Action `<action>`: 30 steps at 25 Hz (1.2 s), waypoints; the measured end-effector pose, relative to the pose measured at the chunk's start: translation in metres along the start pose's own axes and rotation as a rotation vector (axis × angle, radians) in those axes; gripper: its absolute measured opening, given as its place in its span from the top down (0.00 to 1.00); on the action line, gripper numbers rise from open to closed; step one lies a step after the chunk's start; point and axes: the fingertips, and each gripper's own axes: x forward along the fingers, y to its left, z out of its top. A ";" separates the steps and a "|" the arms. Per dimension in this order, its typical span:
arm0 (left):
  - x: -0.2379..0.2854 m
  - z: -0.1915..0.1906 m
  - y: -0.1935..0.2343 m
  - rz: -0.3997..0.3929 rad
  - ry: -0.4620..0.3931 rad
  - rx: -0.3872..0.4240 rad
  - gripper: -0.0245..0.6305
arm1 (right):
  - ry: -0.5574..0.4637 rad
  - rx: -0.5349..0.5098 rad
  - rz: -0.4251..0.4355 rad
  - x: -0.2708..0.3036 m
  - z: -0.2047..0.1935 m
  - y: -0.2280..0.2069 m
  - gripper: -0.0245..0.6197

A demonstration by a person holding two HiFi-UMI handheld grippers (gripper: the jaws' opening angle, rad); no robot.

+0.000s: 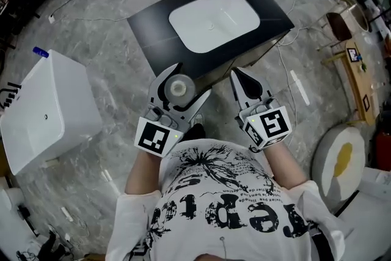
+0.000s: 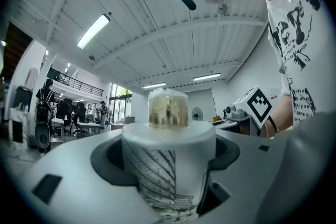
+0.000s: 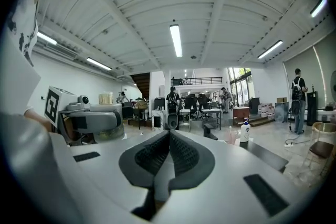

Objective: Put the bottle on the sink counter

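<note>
L tool (image 1: 181,90) clamps bottle (image 2: 168,157) | R tool (image 3: 169,152) closed, empty

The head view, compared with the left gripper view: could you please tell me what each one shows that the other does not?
Only the head view shows the black sink counter with its white basin, ahead of both grippers. Only the left gripper view shows the bottle's line-patterned side, seen against the ceiling lights. Both show the bottle gripped in the left gripper's jaws, and part of the right gripper.
</note>
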 end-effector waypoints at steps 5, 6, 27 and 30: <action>0.052 -0.003 0.094 0.008 0.009 0.011 0.43 | 0.004 0.038 -0.025 0.096 0.020 -0.044 0.94; 0.060 -0.005 0.108 0.012 0.011 0.009 0.43 | 0.004 0.051 -0.029 0.110 0.022 -0.052 0.94; 0.158 -0.087 0.312 0.352 0.102 -0.016 0.43 | 0.153 0.025 0.314 0.354 -0.008 -0.119 0.94; 0.165 -0.109 0.345 0.444 0.118 -0.021 0.43 | 0.188 0.020 0.392 0.391 -0.022 -0.120 0.94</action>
